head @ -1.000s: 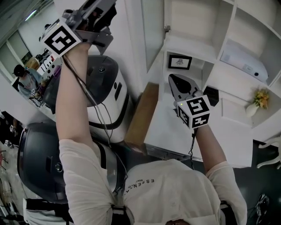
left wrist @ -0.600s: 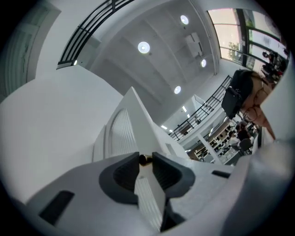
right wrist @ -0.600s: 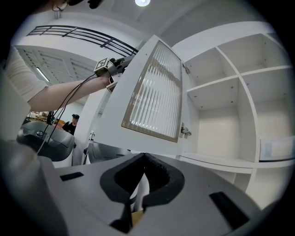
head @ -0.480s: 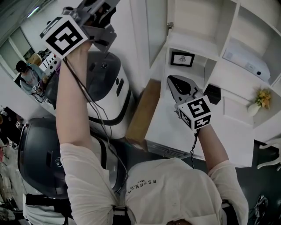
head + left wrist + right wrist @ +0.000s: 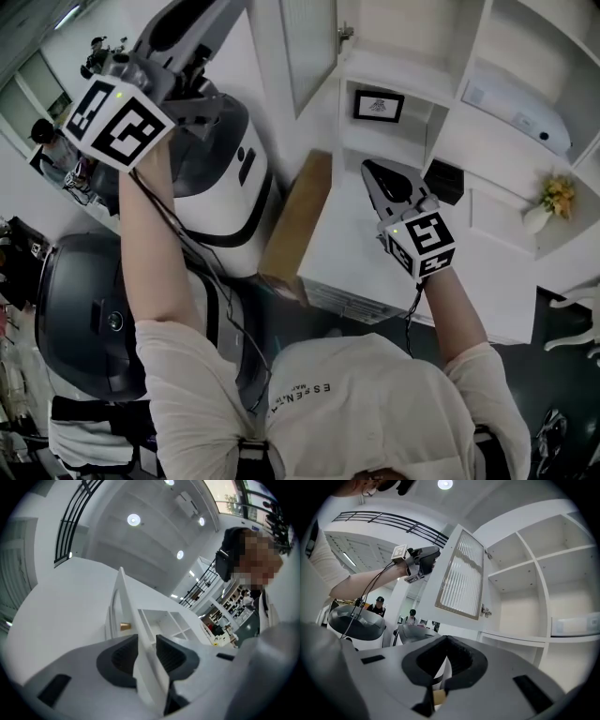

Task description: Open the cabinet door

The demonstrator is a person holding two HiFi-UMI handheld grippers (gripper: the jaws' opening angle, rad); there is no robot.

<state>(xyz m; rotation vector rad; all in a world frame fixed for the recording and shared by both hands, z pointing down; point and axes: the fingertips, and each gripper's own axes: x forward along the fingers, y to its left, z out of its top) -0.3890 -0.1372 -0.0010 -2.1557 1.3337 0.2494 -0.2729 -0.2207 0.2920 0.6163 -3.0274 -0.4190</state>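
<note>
Nearest, the right claw (image 5: 446, 638) hovers closed and empty over the white bench (image 5: 469, 281), doing nothing for the door; further off, the left claw (image 5: 147, 649) has the free edge of the cabinet door (image 5: 461, 573) between its pads, its jaws opening though they still seem to press it; the door hangs swung well out from the shelves (image 5: 520, 573). The danger, I judge, is a release on the move: if the hand drags as the pads part, one may catch the edge and jerk the door, or the freed door may drift back towards shut. Against a second ago, the left claw sits lower and further left in the head view, its marker cube (image 5: 117, 127) rolled; the door is open as before; the right claw is closed as before.
</note>
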